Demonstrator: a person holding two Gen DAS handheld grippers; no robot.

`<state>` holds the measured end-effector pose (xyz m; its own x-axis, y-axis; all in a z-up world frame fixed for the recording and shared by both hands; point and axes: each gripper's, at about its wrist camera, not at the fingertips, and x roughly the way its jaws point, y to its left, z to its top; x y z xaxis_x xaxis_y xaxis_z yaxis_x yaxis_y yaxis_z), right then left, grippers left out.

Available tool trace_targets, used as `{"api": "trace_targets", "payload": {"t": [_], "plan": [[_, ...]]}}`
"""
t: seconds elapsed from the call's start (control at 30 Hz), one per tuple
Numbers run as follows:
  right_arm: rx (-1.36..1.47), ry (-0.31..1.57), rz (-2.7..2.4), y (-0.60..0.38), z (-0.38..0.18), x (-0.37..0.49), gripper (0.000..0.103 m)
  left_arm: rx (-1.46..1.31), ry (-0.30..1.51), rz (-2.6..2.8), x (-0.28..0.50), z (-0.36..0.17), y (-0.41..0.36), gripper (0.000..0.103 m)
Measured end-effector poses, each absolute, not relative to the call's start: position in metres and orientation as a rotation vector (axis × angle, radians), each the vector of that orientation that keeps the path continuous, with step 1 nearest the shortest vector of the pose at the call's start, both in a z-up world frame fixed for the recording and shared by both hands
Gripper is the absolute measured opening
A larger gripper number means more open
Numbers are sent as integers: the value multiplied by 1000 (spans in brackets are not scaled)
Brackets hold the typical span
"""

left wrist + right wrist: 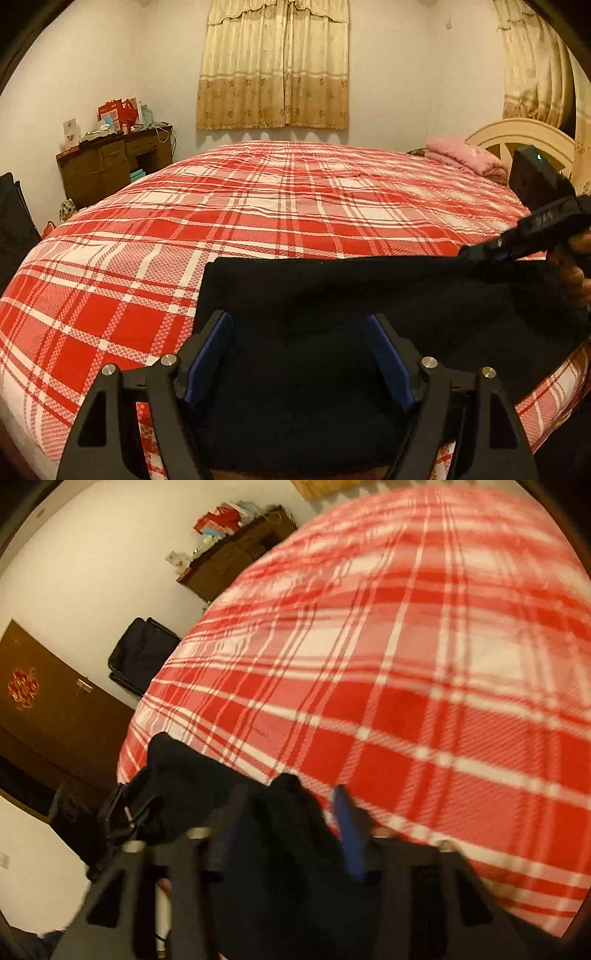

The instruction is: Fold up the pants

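Observation:
The black pants [369,295] lie spread at the near edge of a bed with a red and white plaid cover [277,199]. My left gripper [299,328] is open, its blue-padded fingers [210,354] apart over the pants' near part, gripping nothing. My right gripper shows in the left wrist view [476,254] at the pants' far right corner. In the blurred right wrist view the right gripper [288,816] stands with black cloth [288,812] bunched between its blue pads; whether they pinch it is unclear. The left gripper [125,812] shows at the left.
A pink folded blanket [465,155] and a cream headboard [517,136] are at the far right. A brown dresser [114,162] with bags stands at the far left wall. A black suitcase [142,653] stands beside the bed. Curtains [273,62] hang behind.

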<state>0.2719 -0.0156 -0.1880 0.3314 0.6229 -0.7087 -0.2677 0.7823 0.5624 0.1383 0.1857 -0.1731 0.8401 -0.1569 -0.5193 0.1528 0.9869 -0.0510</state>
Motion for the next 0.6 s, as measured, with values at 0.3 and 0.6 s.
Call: {"api": "trace_targets", "payload": {"t": [0.3, 0.6], "plan": [[369, 1054, 524, -21, -184, 280, 8, -45, 535, -159, 139, -172, 190, 77], [388, 994, 483, -45, -175, 256, 54, -24, 570, -120, 132, -161, 184, 78]]}}
